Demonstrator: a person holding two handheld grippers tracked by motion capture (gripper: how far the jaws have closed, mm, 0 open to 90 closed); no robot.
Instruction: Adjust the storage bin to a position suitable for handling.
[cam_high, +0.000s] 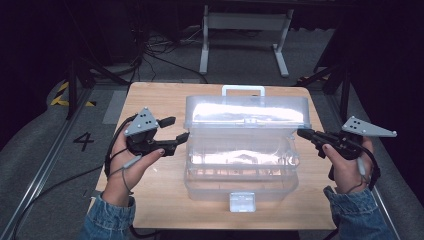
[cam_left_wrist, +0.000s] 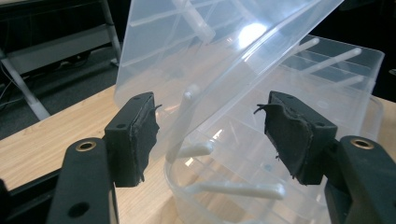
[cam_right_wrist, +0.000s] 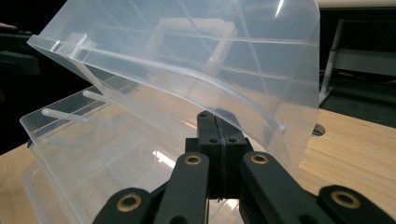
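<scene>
A clear plastic toolbox (cam_high: 240, 172) stands in the middle of the wooden table (cam_high: 155, 97). Its lid (cam_high: 247, 112) is raised partway and tilts back, with the white handle (cam_high: 243, 90) behind and a white latch (cam_high: 241, 202) at the front. My left gripper (cam_high: 179, 128) is open at the box's left end; in the left gripper view its pads (cam_left_wrist: 135, 140) flank the corner where lid (cam_left_wrist: 224, 51) and base (cam_left_wrist: 243, 186) meet, without touching. My right gripper (cam_high: 301, 133) is shut, its tip against the lid's right end. In the right gripper view the closed jaws (cam_right_wrist: 217, 123) sit at the lid's (cam_right_wrist: 187, 60) lower rim.
The box covers most of the table, leaving narrow strips of wood at both sides and the front. A white desk frame (cam_high: 245, 30) stands on the carpet behind. Cables, dark stand legs and a floor mark "4" (cam_high: 83, 141) lie to the left.
</scene>
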